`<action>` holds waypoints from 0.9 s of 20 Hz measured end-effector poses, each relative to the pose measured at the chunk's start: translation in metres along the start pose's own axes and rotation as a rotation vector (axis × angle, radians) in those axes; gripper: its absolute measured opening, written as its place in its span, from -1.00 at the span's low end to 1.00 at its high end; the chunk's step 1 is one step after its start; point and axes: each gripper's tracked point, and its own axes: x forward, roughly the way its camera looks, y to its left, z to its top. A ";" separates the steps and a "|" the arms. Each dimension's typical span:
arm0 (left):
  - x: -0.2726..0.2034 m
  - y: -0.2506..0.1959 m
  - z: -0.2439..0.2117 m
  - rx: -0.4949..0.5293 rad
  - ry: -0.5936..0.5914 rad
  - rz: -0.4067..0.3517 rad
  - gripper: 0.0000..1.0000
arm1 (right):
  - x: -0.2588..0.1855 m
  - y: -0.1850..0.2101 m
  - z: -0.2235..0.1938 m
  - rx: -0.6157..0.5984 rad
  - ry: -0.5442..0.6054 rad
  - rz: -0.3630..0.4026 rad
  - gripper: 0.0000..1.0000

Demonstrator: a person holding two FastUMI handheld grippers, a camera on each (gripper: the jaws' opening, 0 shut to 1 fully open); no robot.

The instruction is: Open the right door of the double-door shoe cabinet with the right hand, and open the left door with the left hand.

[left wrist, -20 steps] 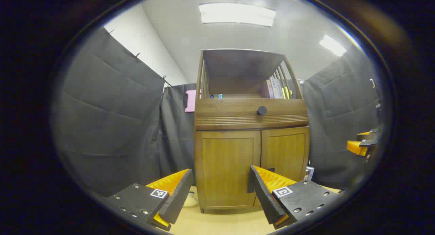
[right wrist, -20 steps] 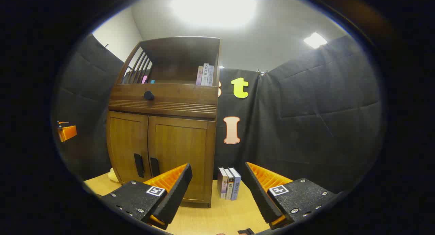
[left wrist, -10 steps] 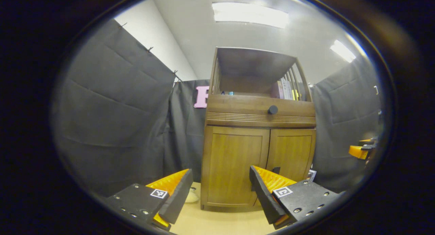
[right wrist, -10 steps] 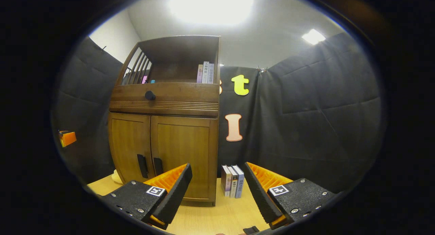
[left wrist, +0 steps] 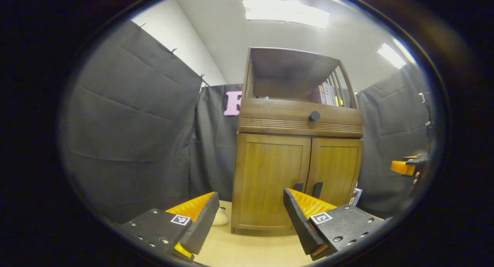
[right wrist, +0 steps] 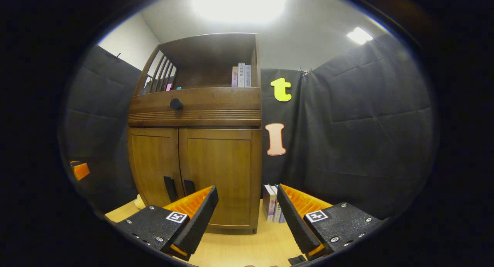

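Clearly both doors remain closed: the shoe cabinet (right wrist: 195,159) stands at the tabletop's (right wrist: 247,247) back edge. The right gripper (right wrist: 247,213) and left gripper (left wrist: 251,217) hang spread, apart from it. The two handles (right wrist: 178,188) sit side by side, so a careless approach might hook the wrong door.

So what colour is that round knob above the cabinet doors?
Black knob, clearest in the right gripper view.

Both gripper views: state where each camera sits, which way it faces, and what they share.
Left gripper view: rides the left tongs, open at the bottom, facing the shoe cabinet from its left-front; right tongs at the right edge.
Right gripper view: rides the right tongs, open, facing the cabinet from its right-front; books stand beside it.
Shared: the cabinet, both doors shut.
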 end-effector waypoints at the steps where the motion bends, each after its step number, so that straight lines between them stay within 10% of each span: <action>1: 0.000 0.001 0.000 -0.005 0.010 0.007 1.00 | 0.007 0.006 0.002 0.001 -0.007 0.010 0.91; 18: 0.000 0.005 -0.022 0.016 0.179 0.108 0.92 | 0.138 0.141 -0.036 0.064 0.056 0.168 0.92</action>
